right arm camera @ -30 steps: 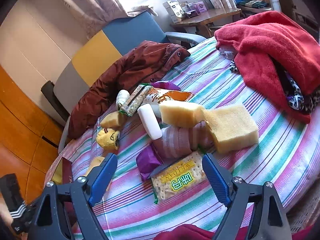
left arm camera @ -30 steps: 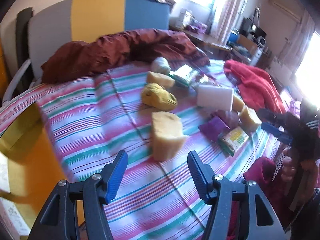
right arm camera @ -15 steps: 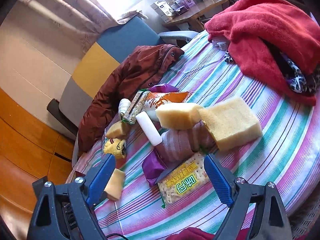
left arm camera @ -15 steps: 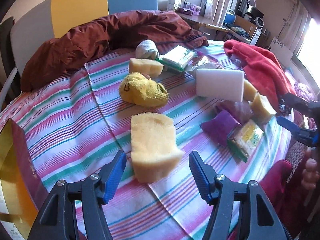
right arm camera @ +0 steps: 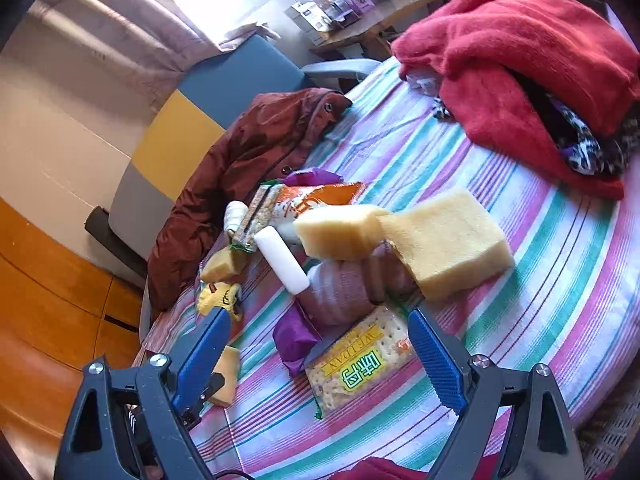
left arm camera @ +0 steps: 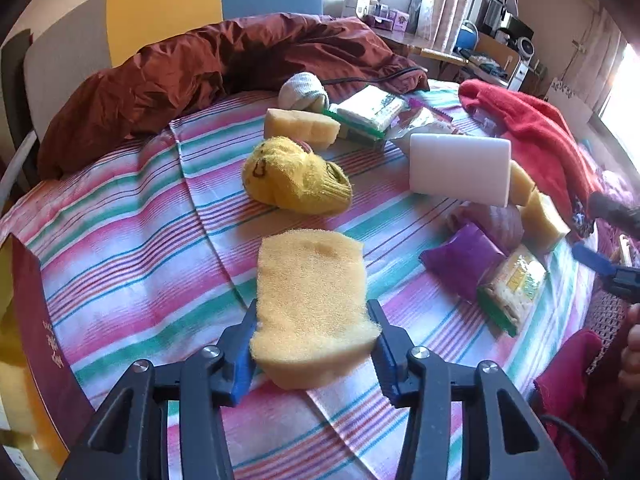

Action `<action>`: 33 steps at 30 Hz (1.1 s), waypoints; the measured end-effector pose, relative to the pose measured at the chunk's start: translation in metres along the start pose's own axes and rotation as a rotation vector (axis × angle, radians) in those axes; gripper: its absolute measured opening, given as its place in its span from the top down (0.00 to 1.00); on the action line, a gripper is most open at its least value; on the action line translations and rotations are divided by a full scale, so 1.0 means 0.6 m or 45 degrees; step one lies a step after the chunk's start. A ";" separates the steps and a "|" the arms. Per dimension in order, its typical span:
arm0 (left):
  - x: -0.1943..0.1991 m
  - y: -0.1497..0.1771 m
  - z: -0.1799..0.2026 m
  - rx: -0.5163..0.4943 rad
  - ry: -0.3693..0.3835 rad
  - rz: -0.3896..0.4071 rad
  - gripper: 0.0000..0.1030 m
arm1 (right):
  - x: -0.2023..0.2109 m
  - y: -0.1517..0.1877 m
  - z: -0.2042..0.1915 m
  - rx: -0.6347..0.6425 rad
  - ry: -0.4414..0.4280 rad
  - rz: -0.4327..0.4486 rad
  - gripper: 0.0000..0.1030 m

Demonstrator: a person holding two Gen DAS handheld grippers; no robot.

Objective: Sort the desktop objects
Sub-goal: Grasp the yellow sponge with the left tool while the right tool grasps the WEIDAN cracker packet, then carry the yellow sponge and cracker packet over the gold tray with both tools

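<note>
Under both of your grippers lies the bench, covered with a striped cloth (left arm camera: pixel 132 216) in pink, green and white. Far ahead of your left gripper, a dark red jacket (left arm camera: pixel 192 76) is spread along the back edge of the cloth. To the far right of it, a red blanket (left arm camera: pixel 532 128) is heaped; from your right gripper it sits ahead and to the right.

Your left gripper (left arm camera: pixel 312 344) is pressed on a yellow sponge (left arm camera: pixel 312 300), with one blue pad against each side, and the near end of the sponge sits between the jaws. Ahead of it and to the right, a white foam block (left arm camera: pixel 460 168) stands on its edge. Straight ahead of the held sponge is a yellow sock (left arm camera: pixel 296 180) rolled into a ball, and just beyond that is a smaller sponge (left arm camera: pixel 300 126).

Your right gripper (right arm camera: pixel 320 356) is spread wide and holds nothing. Between and just ahead of its pads lies a cracker packet (right arm camera: pixel 356 368) with green letters, touching a purple pouch (right arm camera: pixel 296 336) on its left side. Further ahead, two big sponges (right arm camera: pixel 444 240) lean on a pink striped sock (right arm camera: pixel 344 288). A small white sock (left arm camera: pixel 302 88) lies near the jacket.
</note>
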State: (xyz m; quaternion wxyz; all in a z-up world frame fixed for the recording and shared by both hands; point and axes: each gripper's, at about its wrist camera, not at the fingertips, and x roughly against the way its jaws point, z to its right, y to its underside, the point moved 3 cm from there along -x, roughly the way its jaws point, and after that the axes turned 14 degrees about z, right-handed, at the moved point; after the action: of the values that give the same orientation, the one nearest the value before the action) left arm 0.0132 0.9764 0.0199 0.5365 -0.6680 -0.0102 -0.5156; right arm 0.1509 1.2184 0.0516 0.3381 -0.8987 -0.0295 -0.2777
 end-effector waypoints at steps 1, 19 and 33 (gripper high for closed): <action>0.006 0.004 -0.001 0.007 0.000 0.003 0.52 | -0.006 0.004 0.001 0.005 0.029 -0.025 0.12; 0.084 0.080 -0.020 0.116 0.058 0.044 0.52 | -0.120 0.061 -0.015 0.164 0.382 -0.348 0.26; 0.109 0.128 -0.035 0.168 0.082 0.030 0.51 | -0.133 0.078 -0.039 0.492 0.531 -0.294 0.38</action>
State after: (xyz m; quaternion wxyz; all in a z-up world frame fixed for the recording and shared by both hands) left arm 0.0733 0.8935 0.0095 0.5854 -0.6143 -0.0193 -0.5287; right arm 0.0836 1.1786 -0.0029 0.4679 -0.7320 -0.1136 -0.4820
